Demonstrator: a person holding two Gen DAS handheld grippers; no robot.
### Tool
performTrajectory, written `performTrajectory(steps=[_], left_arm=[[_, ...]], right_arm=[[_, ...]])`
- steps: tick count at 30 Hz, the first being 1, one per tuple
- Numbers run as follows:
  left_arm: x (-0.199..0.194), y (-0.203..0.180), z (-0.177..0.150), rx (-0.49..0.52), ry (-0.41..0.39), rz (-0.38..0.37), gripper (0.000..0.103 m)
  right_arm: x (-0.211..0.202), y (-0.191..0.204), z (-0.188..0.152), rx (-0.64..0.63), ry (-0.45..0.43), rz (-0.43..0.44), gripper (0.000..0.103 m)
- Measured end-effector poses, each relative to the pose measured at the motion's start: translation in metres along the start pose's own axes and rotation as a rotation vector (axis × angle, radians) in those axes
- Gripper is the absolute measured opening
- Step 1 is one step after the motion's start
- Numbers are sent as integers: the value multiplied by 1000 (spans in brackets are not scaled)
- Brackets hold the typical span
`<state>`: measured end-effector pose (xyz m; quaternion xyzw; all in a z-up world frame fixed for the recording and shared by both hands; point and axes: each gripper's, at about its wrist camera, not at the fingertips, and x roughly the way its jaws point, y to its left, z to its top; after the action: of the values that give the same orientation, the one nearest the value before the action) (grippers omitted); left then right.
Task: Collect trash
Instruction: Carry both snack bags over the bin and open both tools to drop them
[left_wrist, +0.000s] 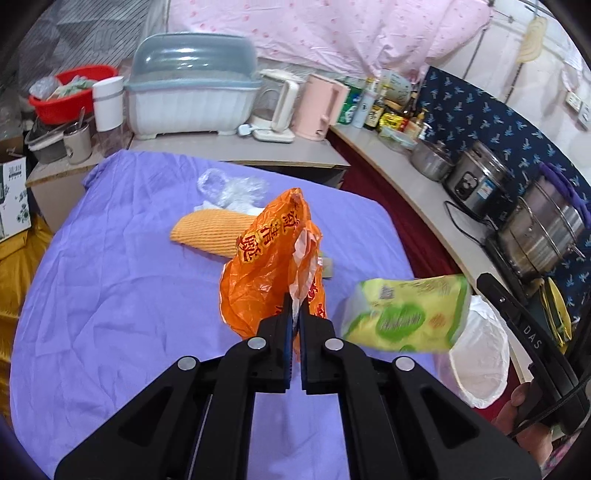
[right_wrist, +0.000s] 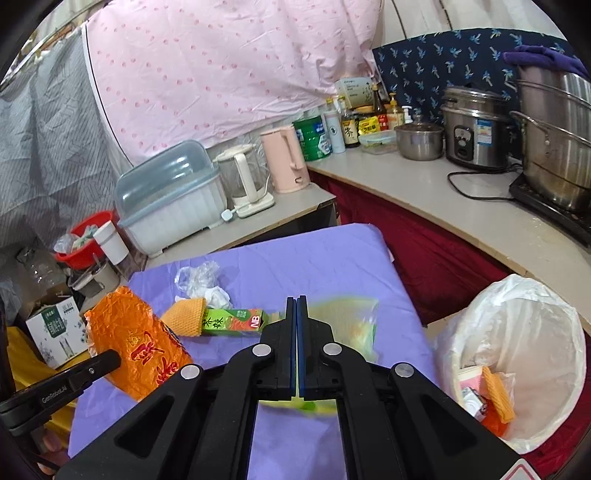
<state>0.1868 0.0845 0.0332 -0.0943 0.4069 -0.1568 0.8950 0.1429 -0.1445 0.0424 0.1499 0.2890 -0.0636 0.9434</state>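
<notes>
Both jaws clamped: orange bag (left_wrist: 264, 266); green packet (left_wrist: 404, 314).

table under purple cloth (right_wrist: 332, 251) | on it: ribbed orange foam sleeve (right_wrist: 184, 317), green tea carton (right_wrist: 236, 323) just right of it, crumpled clear plastic wrap (right_wrist: 197, 275) behind both | white-lined trash bin (right_wrist: 517, 325) off table's right edge, wrappers inside | counter (right_wrist: 424, 192) behind bin

Left black two-finger gripper (left_wrist: 295, 314) is clamped tight, jaws nearly touching, raised above the surface. Right black two-finger gripper (right_wrist: 296, 314) is pinched closed too, held up at about the same height, well off to the side.
</notes>
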Motion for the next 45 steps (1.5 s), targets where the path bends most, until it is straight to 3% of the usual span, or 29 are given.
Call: performTrajectory(steps=[7,9,11,13,15,25,27,29,30,31,32,34,45], left_arm=[[-13,-39,-10,59,-10,-32,2],[-13,-45,-16,68,-2,-37,2],[-11,-49,-22,79,8,-35,2],[-7,-52,-30,90,26,-33,2],[-3,-54,-37,94,42,-34,2],[20,-62,-62,118,108,-10,2],[25,-62,-64,121,116,-5,2],[29,-62,-67,123,123,5,2],[30,-62,-68,122,128,7,2],[32,-61,-68,120,132,11,2],[33,-60,-69,118,134,13,2],[32,-61,-68,118,131,17,2],[2,-85,-42,148,47,-27,2]], right_arm=[[-27,-26,0,25,-5,-5,1],[-31,-36,-10,45,9,-4,8],[-32,-46,-23,56,23,-17,45],[-33,-57,-38,64,21,-42,60],[-28,-67,-52,72,50,-58,63],[23,-87,-110,112,214,-50,62],[32,-87,-115,110,231,-51,55],[40,-87,-119,115,252,-42,32],[42,-89,-120,121,262,-40,29],[44,-90,-121,129,269,-41,16],[45,-91,-122,139,273,-39,11],[41,-92,-121,147,252,-40,5],[-21,-104,-60,173,75,-63,4]])
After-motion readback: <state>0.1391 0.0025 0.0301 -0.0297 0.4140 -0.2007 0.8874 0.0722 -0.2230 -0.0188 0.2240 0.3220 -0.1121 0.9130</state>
